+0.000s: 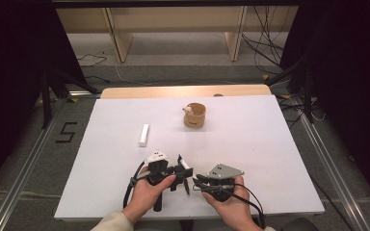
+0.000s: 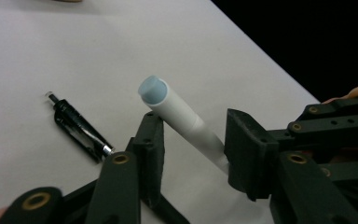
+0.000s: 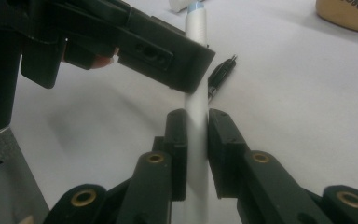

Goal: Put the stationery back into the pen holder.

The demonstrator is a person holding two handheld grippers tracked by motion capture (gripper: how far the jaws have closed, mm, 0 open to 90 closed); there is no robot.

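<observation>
My right gripper [image 3: 196, 135] is clamped on a white tube [image 3: 196, 107], holding it just above the white worktop [image 1: 250, 159] near my edge. My left gripper [image 2: 193, 140] has the tube's blue-capped end [image 2: 153, 91] between its jaws, which stand apart around it, not yet pressing. A small black part [image 2: 80, 129] lies on the worktop just beside them. Farther off sit a white stick [image 1: 144, 134] and a tan cup [image 1: 195, 115].

Tan cup [image 1: 195, 116] far on white table [image 1: 250, 159]; white cap [image 1: 144, 134] left of it, well apart.
</observation>
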